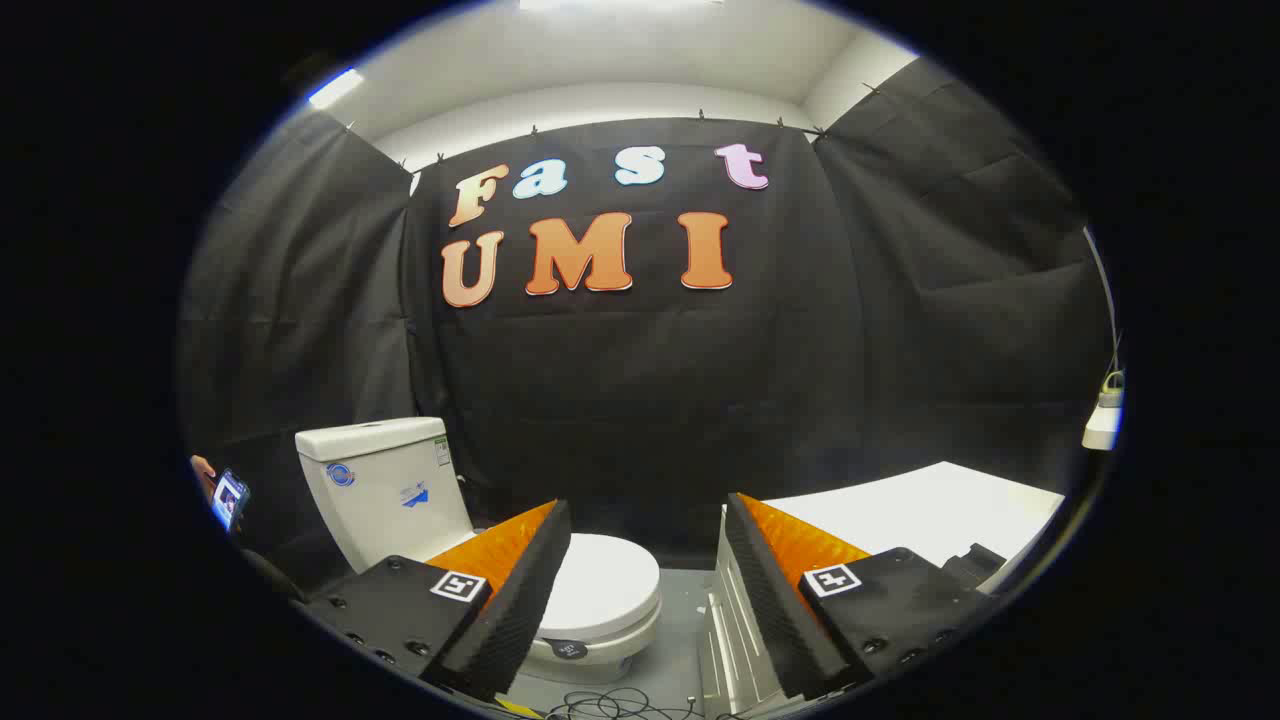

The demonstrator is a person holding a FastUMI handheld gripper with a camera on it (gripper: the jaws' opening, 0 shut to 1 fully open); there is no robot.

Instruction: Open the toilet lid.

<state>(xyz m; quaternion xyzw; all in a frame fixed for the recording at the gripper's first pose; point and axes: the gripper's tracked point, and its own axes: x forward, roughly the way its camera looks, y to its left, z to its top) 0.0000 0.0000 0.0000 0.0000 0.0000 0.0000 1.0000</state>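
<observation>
A white toilet stands on the grey floor, its tank [385, 485] beyond my left finger. Its lid [603, 592] lies flat and closed over the bowl, partly hidden behind the left finger [505, 590]. My gripper [640, 600] is open, well above and short of the toilet, with nothing between its fingers. The right finger [775, 600] hangs over a white cabinet to the toilet's right. The front rim of the lid shows in the gap between the fingers, nearer the left one.
A white cabinet or table [930, 510] with a ribbed side [730, 640] stands right of the toilet. Black cables [620, 705] lie on the floor in front. A hand holding a phone [228, 497] is at the far left. A white power block [1103, 425] hangs on the right wall.
</observation>
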